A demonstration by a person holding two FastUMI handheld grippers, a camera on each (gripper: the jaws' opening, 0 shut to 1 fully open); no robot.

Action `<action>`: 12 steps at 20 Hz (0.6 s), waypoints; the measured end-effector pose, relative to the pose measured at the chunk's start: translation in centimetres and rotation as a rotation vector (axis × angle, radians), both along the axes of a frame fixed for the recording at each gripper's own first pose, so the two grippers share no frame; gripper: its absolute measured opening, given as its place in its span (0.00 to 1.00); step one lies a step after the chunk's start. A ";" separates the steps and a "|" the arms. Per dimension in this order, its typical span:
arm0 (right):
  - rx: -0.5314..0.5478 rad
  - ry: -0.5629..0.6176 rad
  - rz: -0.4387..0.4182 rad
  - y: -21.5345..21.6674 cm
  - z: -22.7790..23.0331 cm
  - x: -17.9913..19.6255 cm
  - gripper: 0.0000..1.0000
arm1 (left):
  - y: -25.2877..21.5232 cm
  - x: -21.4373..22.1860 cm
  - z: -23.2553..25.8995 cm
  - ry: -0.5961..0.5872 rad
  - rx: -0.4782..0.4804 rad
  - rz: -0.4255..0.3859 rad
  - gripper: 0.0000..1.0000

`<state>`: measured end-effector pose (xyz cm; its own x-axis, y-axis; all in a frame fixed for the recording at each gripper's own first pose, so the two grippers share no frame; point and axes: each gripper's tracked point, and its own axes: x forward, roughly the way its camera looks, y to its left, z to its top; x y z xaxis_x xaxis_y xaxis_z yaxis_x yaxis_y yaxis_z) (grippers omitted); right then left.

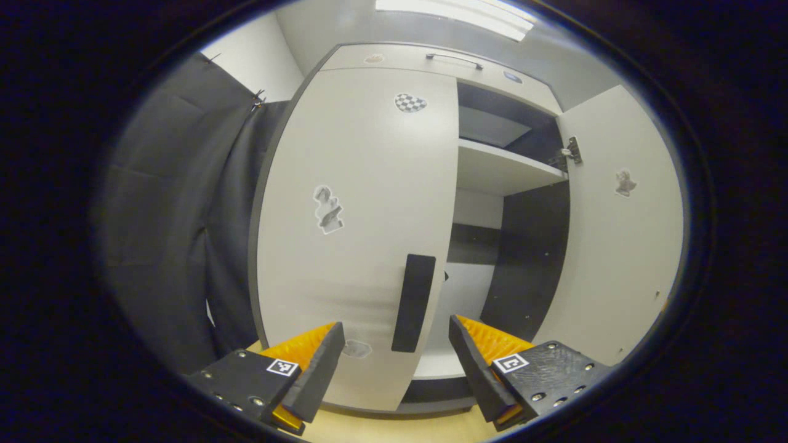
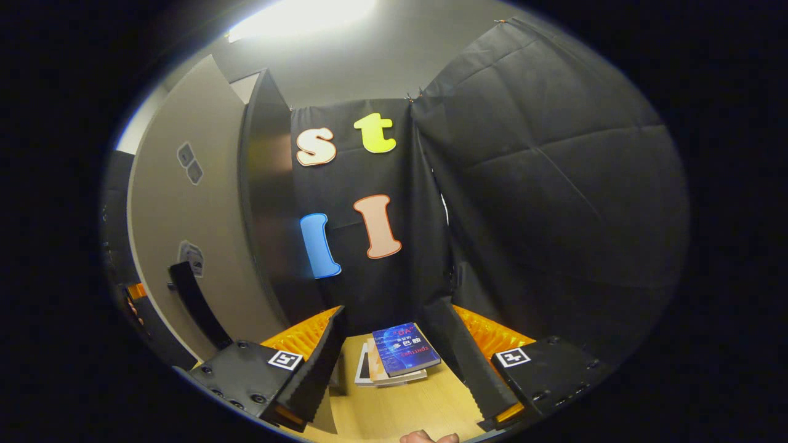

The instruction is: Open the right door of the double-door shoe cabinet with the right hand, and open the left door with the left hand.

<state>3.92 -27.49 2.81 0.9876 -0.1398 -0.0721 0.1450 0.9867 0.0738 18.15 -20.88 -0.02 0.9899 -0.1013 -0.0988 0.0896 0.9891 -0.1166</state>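
Note:
In the left gripper view the shoe cabinet (image 1: 394, 58) faces me. Its pale left door (image 1: 357, 234) is closed and carries a black vertical handle (image 1: 414, 301). My left gripper (image 1: 394, 326) is open just in front of that handle, with a finger on each side and touching nothing. The right door (image 1: 615, 234) stands swung wide open, baring shelves (image 1: 505, 172) inside. In the right gripper view the same open right door (image 2: 184, 209) lies to the left with its black handle (image 2: 192, 304). My right gripper (image 2: 394, 320) is open and empty, off to the right of that handle.
Black cloth (image 1: 178, 234) hangs left of the cabinet and also right of it (image 2: 542, 203). A dark panel (image 2: 265, 209) stands beside the open door. A small stack of books (image 2: 400, 357) lies on the wooden surface (image 2: 400, 412) ahead of the right gripper. A fingertip (image 2: 428, 437) shows at the bottom edge.

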 end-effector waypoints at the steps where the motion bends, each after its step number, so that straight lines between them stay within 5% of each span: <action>1: 0.010 0.007 0.006 -0.3 -0.4 0.9 0.98 | -0.1 1.0 -0.1 0.000 0.012 0.007 0.98; 2: 0.018 0.017 0.006 -0.8 -0.8 1.7 0.92 | -0.4 1.9 -0.2 -0.004 0.028 0.009 1.00; 7: -0.018 0.043 0.022 -2.0 -1.6 5.8 0.92 | -1.8 4.9 0.3 -0.022 0.093 0.050 0.78; 10: 0.000 0.042 0.051 -2.4 -1.7 8.1 0.92 | -2.4 6.1 0.2 -0.019 0.061 0.072 0.80; 11: 0.004 0.042 0.058 -2.7 -1.7 8.8 0.92 | -2.6 6.5 0.4 -0.028 0.041 0.072 0.56; 12: 0.007 0.041 0.066 -3.0 -1.9 9.3 0.92 | -2.8 6.5 0.6 -0.039 0.024 0.069 0.44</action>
<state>13.24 -30.44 0.94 0.9908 -0.0739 -0.1134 0.0828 0.9937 0.0761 24.65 -23.70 0.56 0.9976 -0.0311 -0.0621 0.0254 0.9956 -0.0901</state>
